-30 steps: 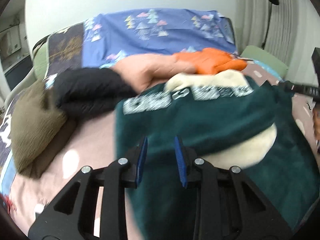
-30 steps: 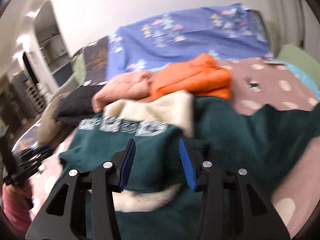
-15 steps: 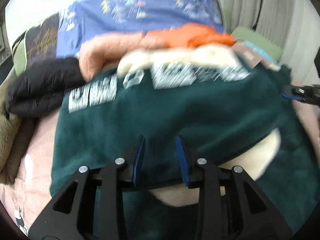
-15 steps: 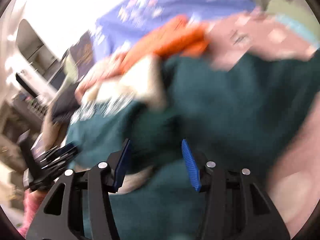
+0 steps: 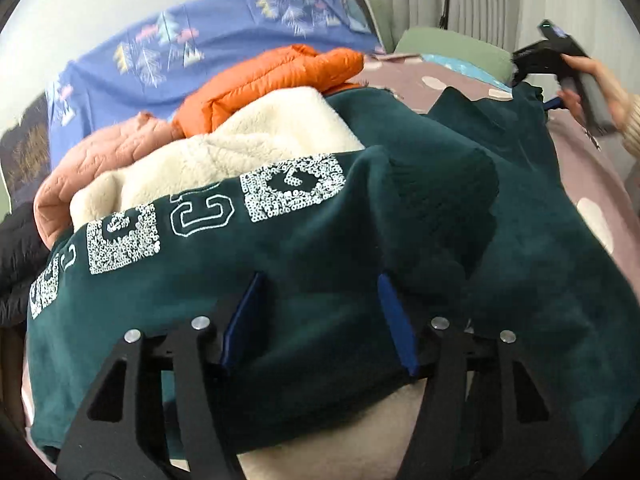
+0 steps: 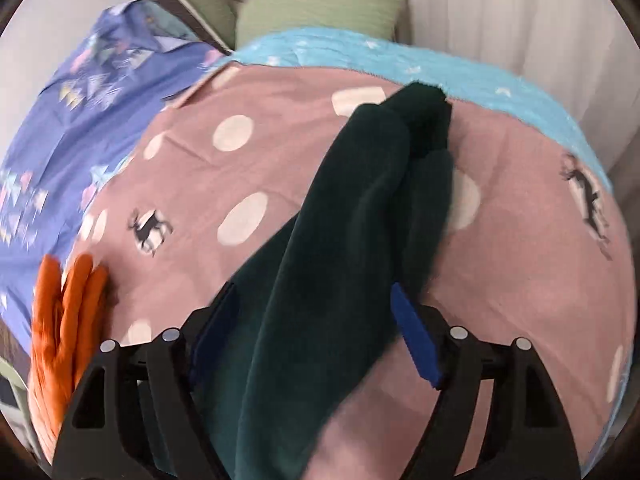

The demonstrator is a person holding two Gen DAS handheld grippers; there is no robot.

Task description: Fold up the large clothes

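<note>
Left gripper [image 5: 318, 320] fingers spread wide over green sweatshirt [image 5: 304, 264]. Right gripper [image 6: 314, 338] spread wide, sleeve [image 6: 360, 216] lying between fingers on bedspread [image 6: 280, 152].

A dark green fleece garment [image 5: 360, 248] with a cream lining [image 5: 224, 160] is lying spread across the bed, sequined white lettering [image 5: 292, 188] running toward ten o'clock. Its sleeve [image 6: 360, 208] is stretching flat toward one o'clock, cuff end resting on the dotted bedspread.

A blue tree-print sheet [image 5: 208, 44] drapes at twelve o'clock. The pink dotted bedspread [image 6: 288, 128] covers the bed, a turquoise blanket [image 6: 460, 64] along its far edge, green pillows [image 6: 320, 4] beyond.
</note>
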